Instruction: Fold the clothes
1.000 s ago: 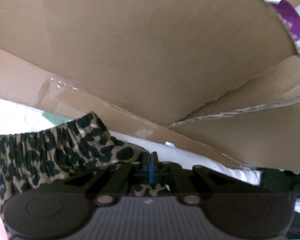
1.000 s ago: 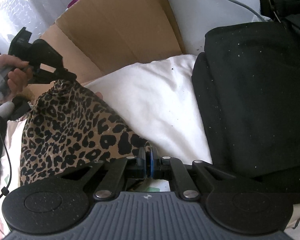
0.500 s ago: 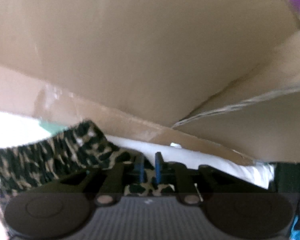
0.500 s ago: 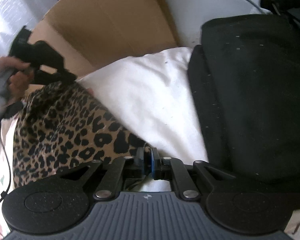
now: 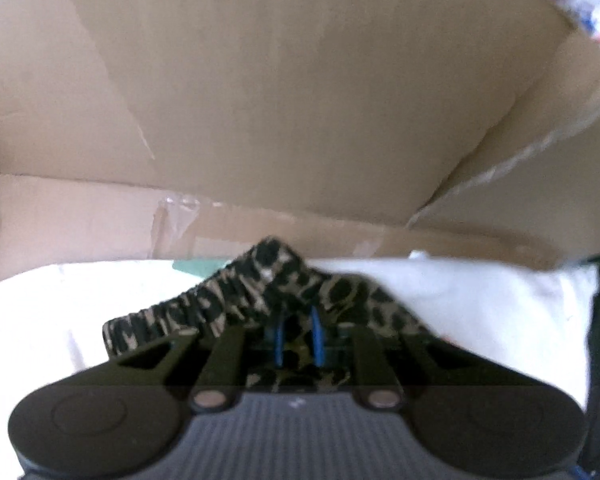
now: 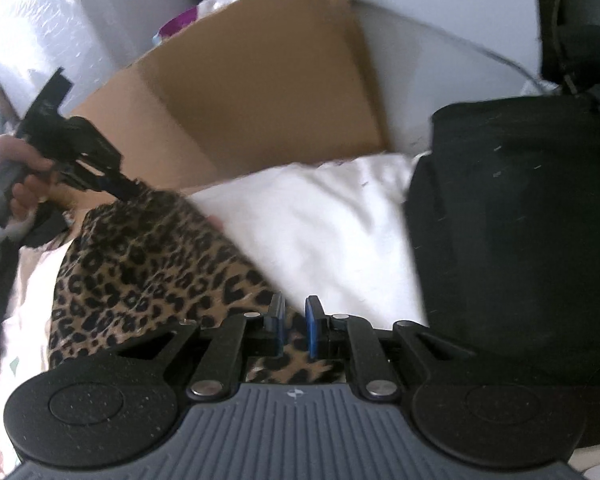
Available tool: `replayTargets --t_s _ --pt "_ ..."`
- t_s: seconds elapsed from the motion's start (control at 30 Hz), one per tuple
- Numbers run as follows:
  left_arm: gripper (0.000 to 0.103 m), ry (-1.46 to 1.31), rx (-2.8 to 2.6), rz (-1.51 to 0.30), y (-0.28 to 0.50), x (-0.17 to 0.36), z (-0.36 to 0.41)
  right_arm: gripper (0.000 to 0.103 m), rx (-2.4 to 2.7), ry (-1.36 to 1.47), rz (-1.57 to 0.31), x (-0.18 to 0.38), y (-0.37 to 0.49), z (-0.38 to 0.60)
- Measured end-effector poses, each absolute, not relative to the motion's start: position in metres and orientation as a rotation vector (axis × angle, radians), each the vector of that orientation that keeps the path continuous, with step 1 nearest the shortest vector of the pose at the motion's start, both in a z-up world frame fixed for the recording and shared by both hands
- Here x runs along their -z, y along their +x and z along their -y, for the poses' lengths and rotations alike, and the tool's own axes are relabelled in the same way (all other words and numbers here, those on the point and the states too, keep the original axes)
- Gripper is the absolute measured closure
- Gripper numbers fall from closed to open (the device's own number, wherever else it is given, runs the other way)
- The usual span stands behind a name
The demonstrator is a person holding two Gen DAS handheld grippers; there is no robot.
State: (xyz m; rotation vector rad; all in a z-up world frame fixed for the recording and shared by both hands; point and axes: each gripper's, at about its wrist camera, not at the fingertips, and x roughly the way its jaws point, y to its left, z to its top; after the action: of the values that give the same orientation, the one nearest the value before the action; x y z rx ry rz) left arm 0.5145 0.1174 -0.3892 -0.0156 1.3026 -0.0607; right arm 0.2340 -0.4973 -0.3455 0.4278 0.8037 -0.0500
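The leopard-print garment (image 6: 140, 268) is spread on the white bedding (image 6: 332, 224), with the cardboard box (image 6: 260, 92) beyond it and a black fabric mass (image 6: 520, 240) to its right. Its long axis is judged to run from the right gripper (image 6: 295, 320) at the near edge up to the left gripper (image 6: 116, 188) at the far, elasticated edge. The fingers of both grippers have just been opened a little, and in each wrist view they are seen slightly apart with leopard cloth lying between them; a firm pinch is not shown. In the left wrist view the gathered waistband (image 5: 188, 316) is seen stretching away to the left of the left gripper's fingers (image 5: 318, 334).
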Motion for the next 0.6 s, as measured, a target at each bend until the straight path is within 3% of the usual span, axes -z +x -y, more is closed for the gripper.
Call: replayTargets --t_s 0.27,0.6 --pt "0.089 -0.021 0.097 -1.280 0.524 0.420 -0.116 0.091 0.031 0.398 -0.920 0.370 0.247 0.491" --pt "0.089 -0.108 0.100 -1.237 0.509 0.393 -0.125 0.089 0.069 0.430 -0.929 0.376 0.236 0.499"
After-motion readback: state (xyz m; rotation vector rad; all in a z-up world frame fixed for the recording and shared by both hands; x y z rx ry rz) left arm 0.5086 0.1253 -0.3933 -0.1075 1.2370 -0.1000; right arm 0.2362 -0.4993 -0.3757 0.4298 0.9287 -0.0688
